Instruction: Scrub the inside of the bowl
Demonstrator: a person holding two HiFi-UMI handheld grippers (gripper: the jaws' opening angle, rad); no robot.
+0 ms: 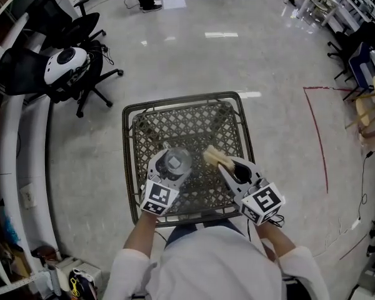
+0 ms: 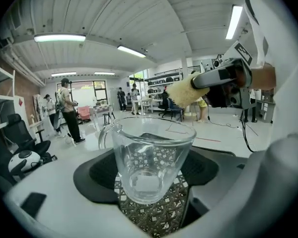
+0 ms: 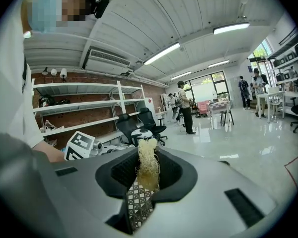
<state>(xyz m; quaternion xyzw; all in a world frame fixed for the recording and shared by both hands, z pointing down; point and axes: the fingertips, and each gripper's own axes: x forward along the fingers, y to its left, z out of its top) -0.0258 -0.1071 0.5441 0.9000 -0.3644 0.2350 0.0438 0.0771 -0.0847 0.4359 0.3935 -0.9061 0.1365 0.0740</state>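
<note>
A clear glass cup with a handle [image 1: 175, 161] serves as the bowl. My left gripper [image 1: 167, 169] is shut on it and holds it upright over the woven table [image 1: 187, 120]. In the left gripper view the glass [image 2: 148, 157] fills the gap between the jaws and looks empty. My right gripper [image 1: 230, 164] is shut on a straw-coloured fibrous scrubber [image 1: 213, 156], just right of the glass and apart from it. The same scrubber [image 2: 181, 92] hangs above and right of the rim. In the right gripper view the scrubber [image 3: 148, 165] sticks out between the jaws.
The small lattice-top table with a dark metal frame [image 1: 240, 114] stands on a shiny grey floor. Black office chairs with a white helmet [image 1: 65, 64] stand at the far left. A red tape line [image 1: 319, 136] marks the floor to the right. People stand far off in the room.
</note>
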